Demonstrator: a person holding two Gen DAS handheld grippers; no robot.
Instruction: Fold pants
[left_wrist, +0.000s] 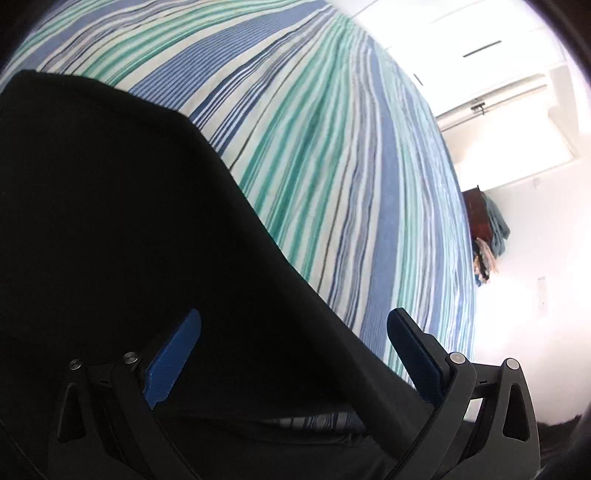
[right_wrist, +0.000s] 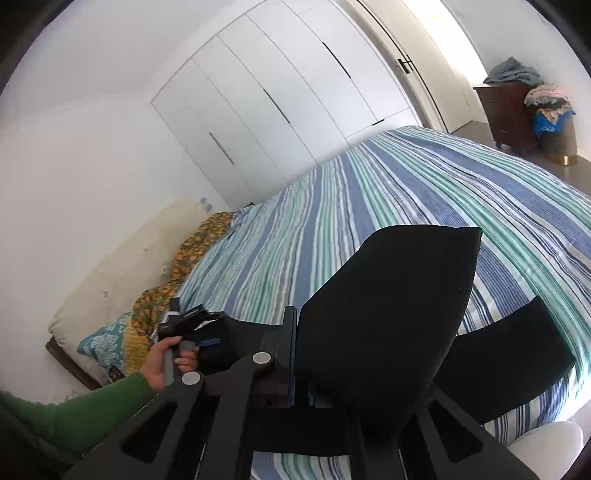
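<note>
White wardrobe (right_wrist: 280, 99) behind striped bedspread (right_wrist: 424, 192); dark dresser (right_wrist: 506, 114) bears heaped clothes (right_wrist: 513, 72).

Matt black cloth pants (right_wrist: 399, 295); striped woven cotton bedspread (right_wrist: 406, 177); dark glossy wood dresser (right_wrist: 506, 114).

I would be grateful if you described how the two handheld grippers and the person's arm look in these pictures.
The left gripper has dark grey linkage arms with triangular cut-outs, round silver pivot pins, and ridged blue pads on its fingers. The right gripper has the same dark frame, silver pins and black foam-like blocks with a thin blue edge. The person's left hand emerges from a green knitted sleeve.
</note>
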